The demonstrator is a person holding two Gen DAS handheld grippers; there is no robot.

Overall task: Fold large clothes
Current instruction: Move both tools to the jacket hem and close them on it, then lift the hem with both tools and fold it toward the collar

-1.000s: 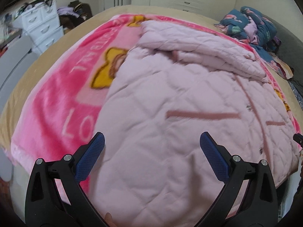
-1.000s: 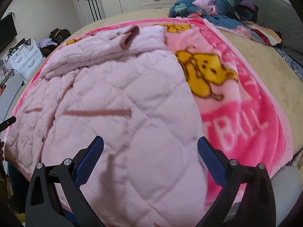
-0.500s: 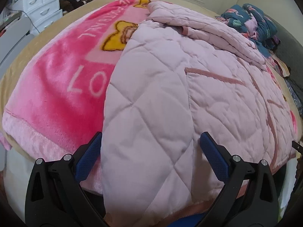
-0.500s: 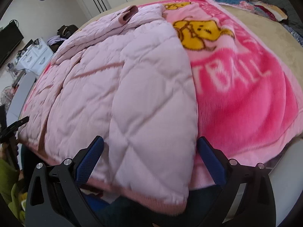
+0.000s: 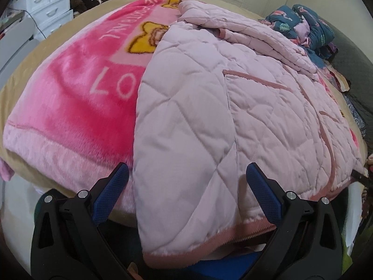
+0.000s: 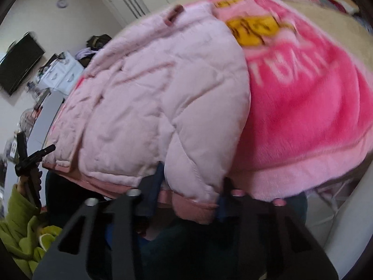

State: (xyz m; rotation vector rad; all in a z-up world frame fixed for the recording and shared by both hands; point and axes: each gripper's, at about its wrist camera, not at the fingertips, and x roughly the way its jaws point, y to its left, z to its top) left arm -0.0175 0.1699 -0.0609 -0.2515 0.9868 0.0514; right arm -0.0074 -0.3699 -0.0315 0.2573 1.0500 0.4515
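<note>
A bed with a tan cover (image 5: 23,70) carries a fuzzy hot-pink fleece blanket with white lettering and yellow cartoon figures (image 5: 77,93). White plastic drawers (image 5: 49,11) stand beyond it, left of the left tongs (image 5: 186,186); cream wardrobe doors line the far wall. The puffy pale-pink quilted jacket with dusty-rose ribbed hem (image 5: 233,116) lies on the blanket, its hem corner between these spread blue-padded jaws, untouched. The right tongs (image 6: 188,198) have just been closing and pinch the jacket's hem (image 6: 193,207).
</note>
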